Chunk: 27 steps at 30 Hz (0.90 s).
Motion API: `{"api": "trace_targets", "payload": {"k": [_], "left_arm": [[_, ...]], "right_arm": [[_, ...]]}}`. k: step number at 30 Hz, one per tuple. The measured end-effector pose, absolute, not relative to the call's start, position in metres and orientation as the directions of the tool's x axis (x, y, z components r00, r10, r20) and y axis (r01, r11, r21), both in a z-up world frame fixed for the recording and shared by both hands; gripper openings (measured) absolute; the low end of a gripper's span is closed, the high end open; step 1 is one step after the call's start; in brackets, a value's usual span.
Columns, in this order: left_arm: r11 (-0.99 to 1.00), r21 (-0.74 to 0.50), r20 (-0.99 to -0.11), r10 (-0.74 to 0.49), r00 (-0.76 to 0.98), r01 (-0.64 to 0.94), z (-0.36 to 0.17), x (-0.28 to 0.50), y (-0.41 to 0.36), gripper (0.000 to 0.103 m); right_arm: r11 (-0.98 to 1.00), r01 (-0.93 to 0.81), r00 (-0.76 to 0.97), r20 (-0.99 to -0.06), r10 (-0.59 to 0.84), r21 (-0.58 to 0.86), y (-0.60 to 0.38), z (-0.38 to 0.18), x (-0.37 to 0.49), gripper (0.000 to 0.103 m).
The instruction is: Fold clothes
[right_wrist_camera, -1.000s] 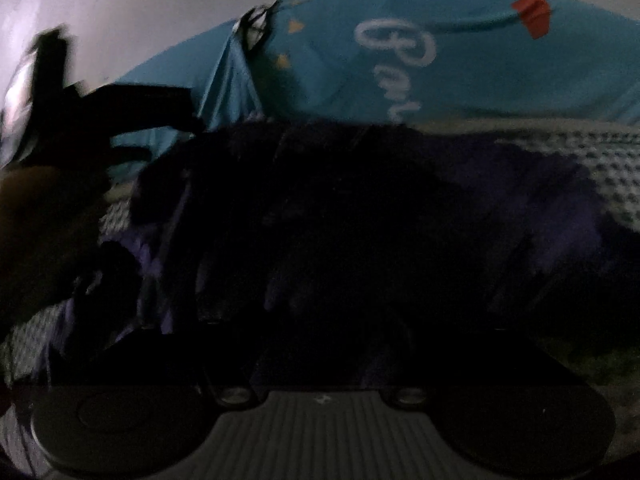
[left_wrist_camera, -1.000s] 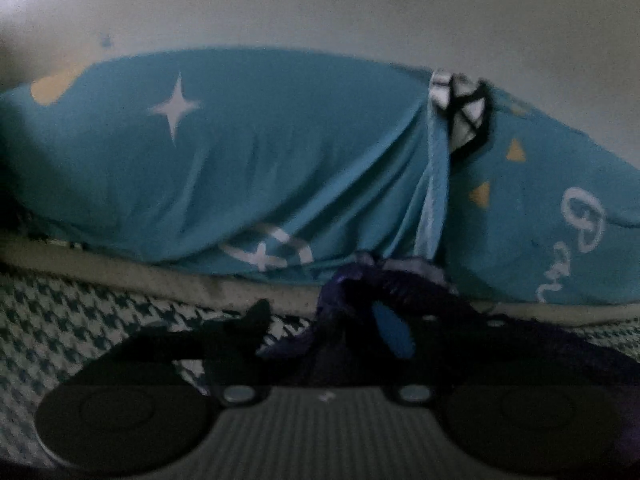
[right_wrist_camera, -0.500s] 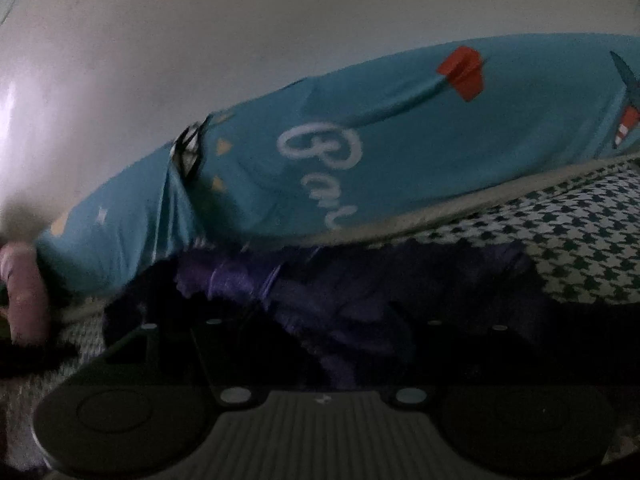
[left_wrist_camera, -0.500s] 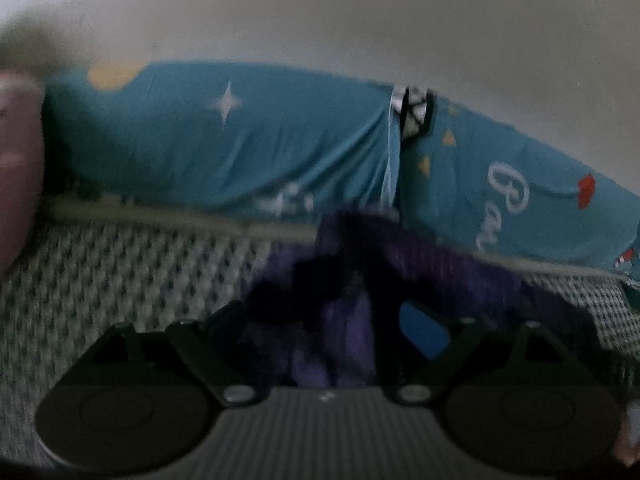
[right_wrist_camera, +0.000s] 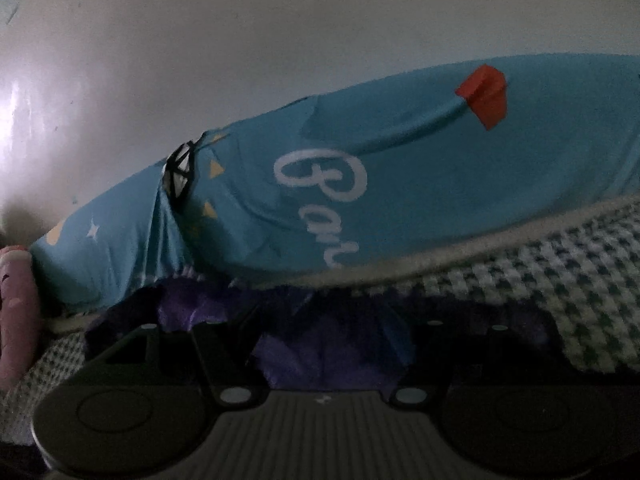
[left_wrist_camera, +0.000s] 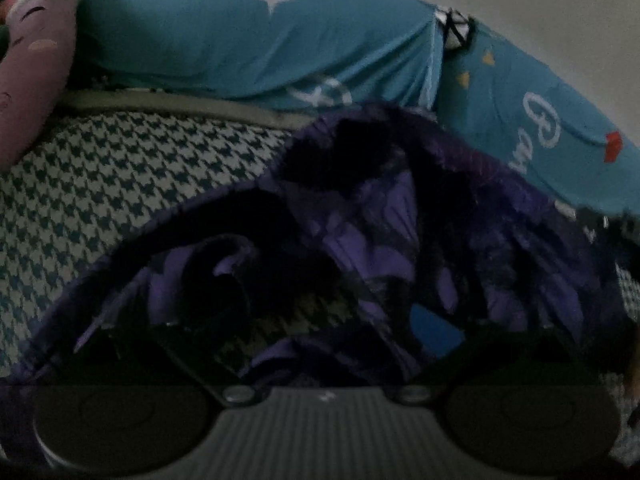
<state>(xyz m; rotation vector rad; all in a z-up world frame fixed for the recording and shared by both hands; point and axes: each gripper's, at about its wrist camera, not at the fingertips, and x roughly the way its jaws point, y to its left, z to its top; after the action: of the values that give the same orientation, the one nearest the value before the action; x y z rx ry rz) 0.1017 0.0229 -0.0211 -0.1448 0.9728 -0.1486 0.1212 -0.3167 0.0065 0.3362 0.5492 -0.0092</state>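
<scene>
The left tongs (left_wrist_camera: 320, 320) hang low over a crumpled purple garment (left_wrist_camera: 384, 248), and their jaws are spreading at this moment. Purple folds and a patch of checked cover lie between the two fingers, but the pads do not press on the cloth. A blue pad shows on the right-side finger; the picture is dark there, so the other finger is hard to make out.

The right tongs (right_wrist_camera: 320, 344) stand partly spread, with purple cloth bunched between the fingers. Whether the pads pinch that cloth cannot be told; the fingertips are lost in shadow.

The garment (right_wrist_camera: 320, 352) lies in a loose heap on a bed (left_wrist_camera: 120, 184) covered in a dark-and-white houndstooth pattern. Its far edge reaches the pale piping at the edge of the cover.

Just behind the garment, a teal sheet (left_wrist_camera: 240, 48) printed with white stars, yellow triangles, white script lettering and a red shape is draped over a long rounded form. A black-and-white patch (left_wrist_camera: 454, 28) shows at a gap in the sheet. A pink plush toy (left_wrist_camera: 32, 72) rests at the left end. A pale wall (right_wrist_camera: 280, 40) stands behind.
</scene>
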Motion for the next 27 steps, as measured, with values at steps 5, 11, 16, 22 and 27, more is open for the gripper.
{"api": "trace_targets", "payload": {"k": [5,11,16,22,27], "left_arm": [[0.978,-0.178,-0.81,-0.207,0.549,0.106,-0.022,0.097,0.014,0.102],[0.982,-0.149,-0.815,-0.189,0.548,0.117,-0.023,0.098,0.01,0.102],[0.981,-0.156,-0.827,-0.192,0.529,0.112,-0.028,0.1,0.012,0.102],[0.983,-0.144,-0.837,-0.182,0.516,0.113,-0.033,0.102,0.01,0.102],[0.984,-0.147,-0.845,-0.179,0.504,0.103,-0.036,0.105,0.011,0.103]], "right_arm": [[0.945,0.081,0.843,-0.527,0.105,0.317,-0.328,-0.006,0.147,0.066],[0.941,0.044,0.822,-0.548,0.156,0.335,-0.334,-0.021,0.165,0.067],[0.948,0.002,0.807,-0.56,0.187,0.319,-0.326,-0.033,0.172,0.066],[0.966,-0.051,0.8,-0.568,0.192,0.254,-0.314,-0.041,0.174,0.013],[0.978,0.026,0.872,-0.484,0.08,0.208,-0.315,-0.028,0.168,0.007]]}}
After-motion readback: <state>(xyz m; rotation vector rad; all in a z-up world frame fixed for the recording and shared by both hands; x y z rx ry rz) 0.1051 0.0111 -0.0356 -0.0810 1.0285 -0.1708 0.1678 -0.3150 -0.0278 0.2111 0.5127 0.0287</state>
